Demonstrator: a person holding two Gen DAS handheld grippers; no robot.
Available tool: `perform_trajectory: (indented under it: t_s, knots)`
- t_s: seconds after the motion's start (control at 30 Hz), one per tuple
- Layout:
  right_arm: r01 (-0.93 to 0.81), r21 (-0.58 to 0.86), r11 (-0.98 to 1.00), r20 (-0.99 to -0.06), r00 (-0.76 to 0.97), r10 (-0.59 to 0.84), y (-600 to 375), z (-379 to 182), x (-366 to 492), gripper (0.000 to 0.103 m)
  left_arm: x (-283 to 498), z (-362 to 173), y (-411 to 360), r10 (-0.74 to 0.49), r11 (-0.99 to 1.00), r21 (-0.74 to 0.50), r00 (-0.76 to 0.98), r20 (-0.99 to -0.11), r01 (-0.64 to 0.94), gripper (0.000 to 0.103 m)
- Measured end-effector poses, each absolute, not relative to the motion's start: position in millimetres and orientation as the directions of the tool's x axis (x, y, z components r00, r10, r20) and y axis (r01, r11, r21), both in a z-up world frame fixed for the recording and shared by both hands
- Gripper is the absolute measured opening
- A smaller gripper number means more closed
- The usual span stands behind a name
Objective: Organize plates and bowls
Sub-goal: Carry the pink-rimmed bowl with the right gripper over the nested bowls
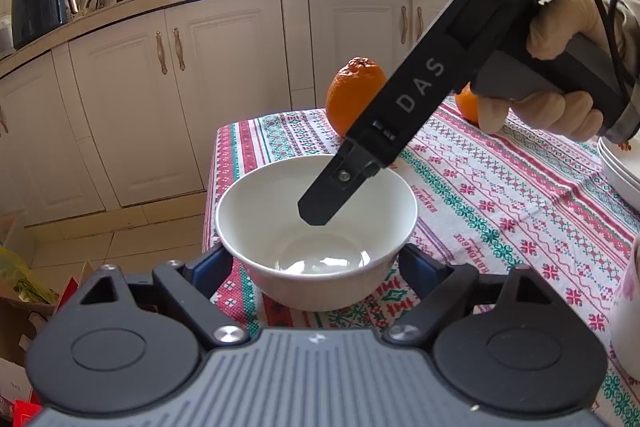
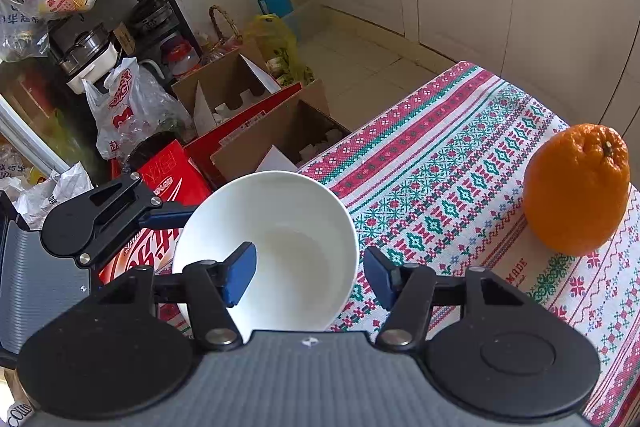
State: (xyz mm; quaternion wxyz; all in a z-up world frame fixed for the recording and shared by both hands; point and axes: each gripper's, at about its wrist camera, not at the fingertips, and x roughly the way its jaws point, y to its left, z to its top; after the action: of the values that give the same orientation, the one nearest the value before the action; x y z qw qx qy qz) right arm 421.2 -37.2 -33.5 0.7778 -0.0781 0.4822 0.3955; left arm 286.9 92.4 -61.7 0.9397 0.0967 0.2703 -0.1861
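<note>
A white bowl [image 1: 316,227] sits near the corner of the patterned tablecloth [image 1: 500,195]; it also shows in the right wrist view [image 2: 280,247]. My left gripper [image 1: 316,267] is open, its fingers on either side of the bowl's lower body. My right gripper [image 2: 310,275] is open and straddles the bowl's rim: the left pad [image 2: 240,275] is inside the bowl, the right pad [image 2: 380,277] outside it. From the left wrist view one right finger [image 1: 328,195] reaches down into the bowl. A stack of white plates [image 1: 620,167] shows at the right edge.
An orange [image 2: 576,187] stands on the cloth right of the bowl; a second orange [image 1: 466,105] lies behind the right gripper. A white cup [image 1: 628,315] is at the right edge. Cardboard boxes [image 2: 248,107] and bags crowd the floor beyond the table edge.
</note>
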Motion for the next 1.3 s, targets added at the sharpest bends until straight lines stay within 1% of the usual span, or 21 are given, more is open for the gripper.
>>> perform_trajectory:
  t_s: [0.37, 0.63, 1.3]
  knots:
    - [-0.682, 0.297, 0.669, -0.8, 0.205, 0.564, -37.9, -33.5, 421.0, 0.064, 287.5, -62.4, 93.9, -0.299, 0.911, 0.08, 0.783, -0.545, 0.404, 0.089]
    - [-0.691, 0.286, 0.665, -0.793, 0.219, 0.568, -42.9, -22.1, 407.5, 0.064, 278.1, -52.7, 89.6, -0.302, 0.908, 0.085, 0.781, -0.547, 0.41, 0.089]
    - [-0.722, 0.291, 0.628, -0.755, 0.229, 0.614, -87.0, 22.8, 316.3, 0.064, 198.2, -6.0, 56.6, -0.302, 0.9, 0.101, 0.773, -0.558, 0.425, 0.089]
